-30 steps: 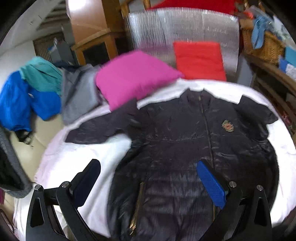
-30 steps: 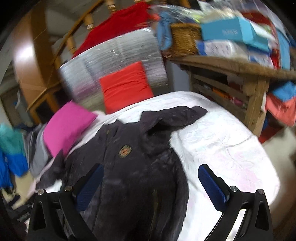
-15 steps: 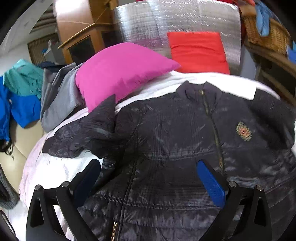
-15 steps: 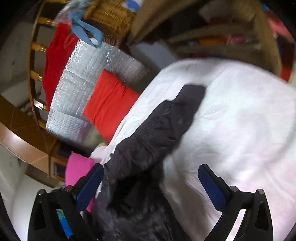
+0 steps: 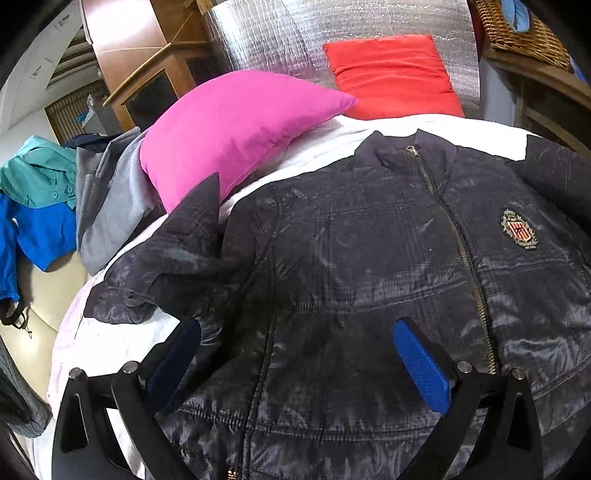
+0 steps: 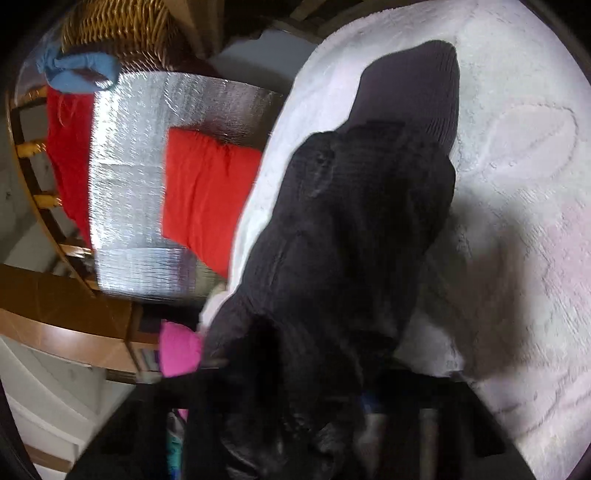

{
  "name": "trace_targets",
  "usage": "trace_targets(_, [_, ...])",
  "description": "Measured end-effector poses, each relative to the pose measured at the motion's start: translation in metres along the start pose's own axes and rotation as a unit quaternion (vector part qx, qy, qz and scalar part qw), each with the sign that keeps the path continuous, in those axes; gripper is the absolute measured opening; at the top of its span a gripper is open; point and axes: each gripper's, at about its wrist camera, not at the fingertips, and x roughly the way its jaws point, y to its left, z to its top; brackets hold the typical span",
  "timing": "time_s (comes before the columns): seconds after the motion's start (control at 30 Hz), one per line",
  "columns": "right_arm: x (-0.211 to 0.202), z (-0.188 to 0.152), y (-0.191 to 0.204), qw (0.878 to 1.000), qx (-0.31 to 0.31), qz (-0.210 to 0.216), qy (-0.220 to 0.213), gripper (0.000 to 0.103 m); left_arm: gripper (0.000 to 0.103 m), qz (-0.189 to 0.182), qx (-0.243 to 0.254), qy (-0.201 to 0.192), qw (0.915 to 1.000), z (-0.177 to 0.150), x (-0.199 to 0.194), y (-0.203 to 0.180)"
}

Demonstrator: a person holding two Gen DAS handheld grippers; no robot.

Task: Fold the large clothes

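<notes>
A dark quilted jacket with a front zip and a chest crest lies face up on the white bed cover. Its left sleeve lies crumpled toward the pink pillow. My left gripper is open just above the jacket's front, its blue pads apart. In the right wrist view the jacket's other sleeve runs away from the camera across the white cover, its ribbed cuff at the far end. My right gripper is shut on the sleeve's near part; dark fabric hides its fingers.
A pink pillow and a red cushion sit at the head of the bed against a silver foil panel. Grey, teal and blue clothes lie at the left. A wicker basket stands on wooden shelving at the right.
My left gripper has moved in closer over the jacket's front, still open. My right gripper has dropped onto the right sleeve and closed on it.
</notes>
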Motion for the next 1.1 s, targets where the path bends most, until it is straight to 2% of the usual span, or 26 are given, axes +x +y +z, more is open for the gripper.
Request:
trace_targets(0.07, [-0.003,-0.006,0.012,1.000,-0.022,-0.009,-0.016,0.018,0.103,0.005,-0.004,0.002,1.0000,0.000,0.001,0.005])
trace_targets(0.13, [-0.015,-0.014,0.035,0.997,-0.061,-0.008,-0.038,0.016,0.103,0.004,-0.015,0.003,0.9999,0.001,0.001,0.014])
trace_targets(0.23, [-0.036,-0.041,0.075,0.991,-0.118,0.023,-0.054,0.016,0.103,-0.001,-0.044,0.003,0.9990,0.002,-0.002,0.032])
trace_targets(0.33, [-0.047,-0.072,0.111,0.983,-0.165,0.054,-0.053,0.016,0.103,-0.003,-0.061,0.003,0.9981,0.000,-0.006,0.048])
trace_targets(0.47, [-0.054,-0.141,0.145,0.968,-0.236,0.079,-0.013,0.016,0.103,-0.001,-0.076,0.003,0.9971,-0.005,-0.009,0.065])
trace_targets(0.53, [-0.053,-0.169,0.147,0.965,-0.248,0.084,0.015,0.016,0.103,0.001,-0.089,0.007,0.9960,-0.010,-0.010,0.076])
trace_targets(0.63, [-0.038,-0.215,0.138,0.962,-0.247,0.087,0.077,0.016,0.103,0.003,-0.105,0.015,0.9943,-0.015,-0.009,0.087])
trace_targets(0.67, [-0.032,-0.232,0.132,0.960,-0.244,0.090,0.104,0.019,0.103,0.002,-0.109,0.016,0.9939,-0.017,-0.008,0.088])
trace_targets(0.73, [-0.012,-0.251,0.122,0.958,-0.239,0.065,0.142,0.021,0.103,0.003,-0.113,0.017,0.9934,-0.019,-0.010,0.092])
trace_targets(0.77, [-0.001,-0.254,0.116,0.957,-0.234,0.053,0.162,0.031,0.103,0.003,-0.114,0.017,0.9934,-0.021,-0.011,0.093])
trace_targets(0.8, [0.005,-0.257,0.111,0.957,-0.224,0.048,0.178,0.049,0.103,0.002,-0.114,0.017,0.9933,-0.021,-0.011,0.094])
trace_targets(0.87, [0.009,-0.257,0.106,0.958,-0.199,0.046,0.203,0.073,0.103,-0.002,-0.114,0.016,0.9933,-0.022,-0.013,0.095])
trace_targets(0.9, [0.005,-0.256,0.106,0.956,-0.196,0.057,0.210,0.076,0.103,-0.005,-0.113,0.015,0.9935,-0.023,-0.013,0.094])
trace_targets(1.0, [-0.017,-0.246,0.112,0.945,-0.229,0.093,0.214,0.079,0.103,-0.015,-0.103,0.010,0.9945,-0.021,-0.013,0.087])
trace_targets(1.1, [-0.049,-0.233,0.116,0.940,-0.249,0.133,0.193,0.079,0.103,-0.044,-0.092,0.003,0.9948,-0.017,-0.017,0.073])
